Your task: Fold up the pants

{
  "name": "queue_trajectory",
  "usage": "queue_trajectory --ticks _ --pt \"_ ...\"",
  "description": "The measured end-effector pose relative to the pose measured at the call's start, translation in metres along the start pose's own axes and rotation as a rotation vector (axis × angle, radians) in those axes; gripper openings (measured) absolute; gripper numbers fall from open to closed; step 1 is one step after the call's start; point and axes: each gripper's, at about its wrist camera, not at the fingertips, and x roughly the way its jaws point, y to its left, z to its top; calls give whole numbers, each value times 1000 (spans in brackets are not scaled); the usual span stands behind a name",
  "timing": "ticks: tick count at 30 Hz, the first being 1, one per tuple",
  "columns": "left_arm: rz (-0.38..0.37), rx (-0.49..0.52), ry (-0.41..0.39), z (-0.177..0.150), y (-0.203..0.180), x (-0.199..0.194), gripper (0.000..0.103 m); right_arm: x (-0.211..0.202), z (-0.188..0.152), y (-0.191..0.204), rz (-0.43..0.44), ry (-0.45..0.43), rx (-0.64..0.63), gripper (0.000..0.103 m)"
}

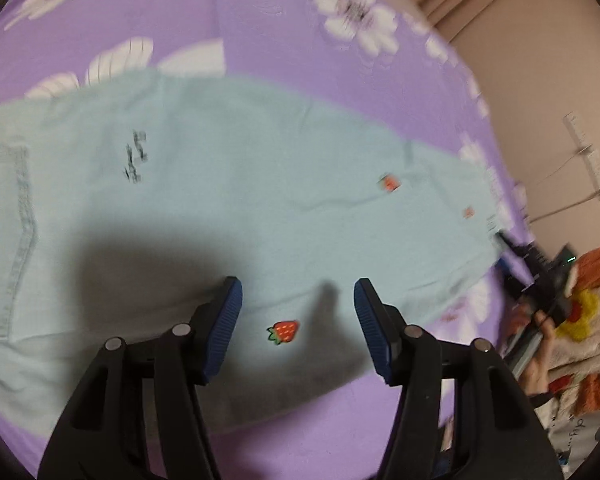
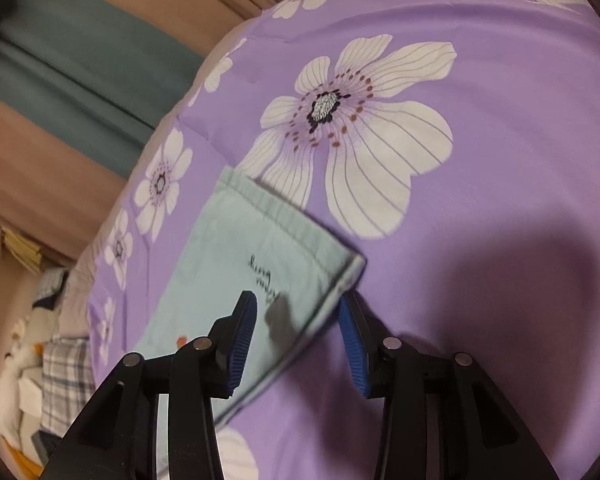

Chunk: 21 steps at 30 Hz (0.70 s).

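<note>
Pale mint strawberry-print pants (image 1: pixel 228 184) flat on purple floral bedspread (image 2: pixel 500 160); left gripper (image 1: pixel 298 320) and right gripper (image 2: pixel 296 336) released, empty. Risk: right pinches bedspread along with the hem edge.

My right hand-held gripper (image 2: pixel 296 312), jaws apart, hovers at the hemmed edge of the light-blue pants (image 2: pixel 236 264), which lie flat on the purple floral bedspread (image 2: pixel 500 160). Black script (image 2: pixel 266 276) marks the fabric just ahead of the left finger.
</note>
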Motion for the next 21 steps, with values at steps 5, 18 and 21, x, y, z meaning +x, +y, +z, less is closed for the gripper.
queue_trajectory --ticks 5,18,21 --pt "14 37 -14 -1 -5 0 60 1 -6 5 -47 -83 -83 27" --pt "-401 -113 -38 20 -36 -22 77 -45 -69 153 68 -237 -702 10" --pt "-444 -167 -77 25 -40 -20 81 -40 -99 178 94 -219 -813 10"
